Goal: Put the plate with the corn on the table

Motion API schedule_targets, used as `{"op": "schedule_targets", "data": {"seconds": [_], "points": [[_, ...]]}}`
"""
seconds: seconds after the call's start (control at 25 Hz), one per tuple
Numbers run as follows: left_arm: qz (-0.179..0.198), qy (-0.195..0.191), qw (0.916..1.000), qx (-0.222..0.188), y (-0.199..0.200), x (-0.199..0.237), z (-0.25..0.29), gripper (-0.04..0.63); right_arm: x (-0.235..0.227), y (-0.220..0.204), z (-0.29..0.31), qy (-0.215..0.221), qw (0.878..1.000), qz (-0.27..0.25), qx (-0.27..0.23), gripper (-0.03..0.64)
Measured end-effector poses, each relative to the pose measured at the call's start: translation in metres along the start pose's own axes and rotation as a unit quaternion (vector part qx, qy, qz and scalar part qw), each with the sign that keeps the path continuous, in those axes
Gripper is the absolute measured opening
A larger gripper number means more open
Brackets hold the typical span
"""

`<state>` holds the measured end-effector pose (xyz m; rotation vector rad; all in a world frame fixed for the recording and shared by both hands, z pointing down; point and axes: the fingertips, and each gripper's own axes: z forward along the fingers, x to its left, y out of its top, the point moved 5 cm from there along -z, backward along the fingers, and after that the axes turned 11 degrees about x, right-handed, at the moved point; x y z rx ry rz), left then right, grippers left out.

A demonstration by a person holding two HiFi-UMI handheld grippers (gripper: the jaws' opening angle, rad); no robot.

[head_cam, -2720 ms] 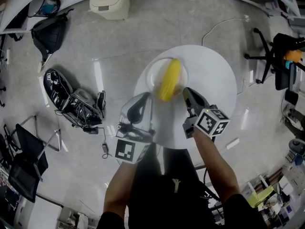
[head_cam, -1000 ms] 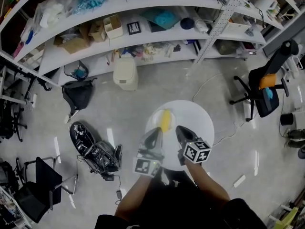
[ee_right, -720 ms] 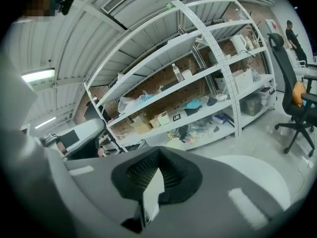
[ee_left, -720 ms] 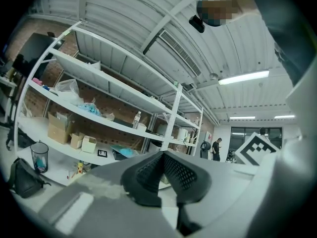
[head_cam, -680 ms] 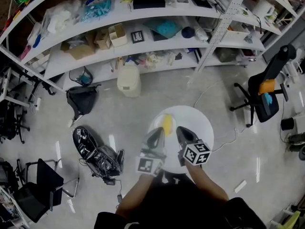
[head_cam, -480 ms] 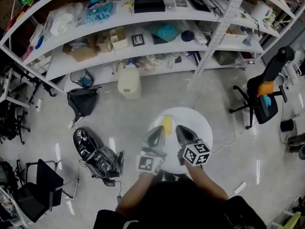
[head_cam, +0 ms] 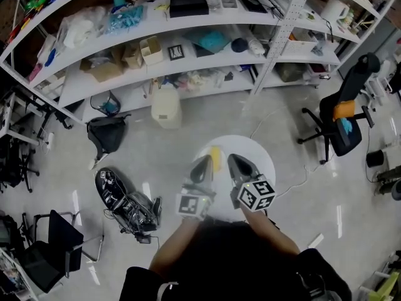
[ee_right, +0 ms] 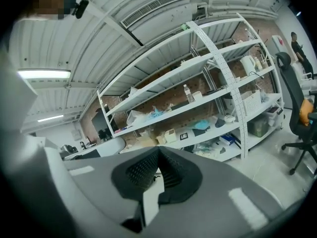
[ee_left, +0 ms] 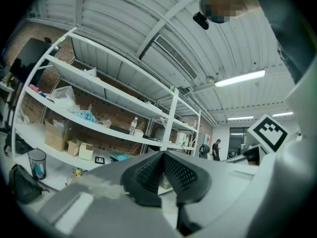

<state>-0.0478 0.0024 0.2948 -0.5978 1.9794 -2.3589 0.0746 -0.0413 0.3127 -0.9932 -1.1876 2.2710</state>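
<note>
The yellow corn [head_cam: 216, 158] lies on a white plate [head_cam: 222, 150] on the small round white table [head_cam: 257, 154], far below in the head view. My left gripper [head_cam: 203, 167] and right gripper [head_cam: 236, 165] are held up between the camera and the table, covering its near half and holding nothing. In the left gripper view the left gripper [ee_left: 162, 154] has its jaws closed together and points at the shelves. The right gripper [ee_right: 158, 150] is likewise shut in its own view. Neither touches the plate.
Long white shelves [head_cam: 188, 49] with boxes and clutter run along the back. On the floor are a white bin [head_cam: 165, 110], a black bag [head_cam: 105, 133] and a black device with cables [head_cam: 122, 196]. An office chair [head_cam: 341, 115] stands at the right, another chair [head_cam: 47, 256] at the lower left.
The head view has pulled far back: the table and corn plate have shrunk and the shelves have come into view. Both grippers stay shut, close together above the table.
</note>
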Motion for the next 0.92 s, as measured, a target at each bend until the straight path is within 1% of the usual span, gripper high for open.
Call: {"op": "schedule_targets", "data": {"seconds": [0.16,0.48,0.92], "points": [[0.002,0.001,1.0,-0.004,0.002,-0.002,-0.001,0.002,0.003,0.003,-0.005,-0.005,1.0,-0.017,-0.008,0.009],[0.005,0.015,0.9999,-0.006,0.005,-0.001,-0.006,0.002,0.007,0.006,-0.013,-0.017,0.998,-0.048,-0.02,0.008],[0.008,0.017,0.9998,0.0,0.001,-0.006,-0.011,0.002,0.005,0.003,-0.022,-0.036,0.998,-0.054,-0.027,0.008]]}}
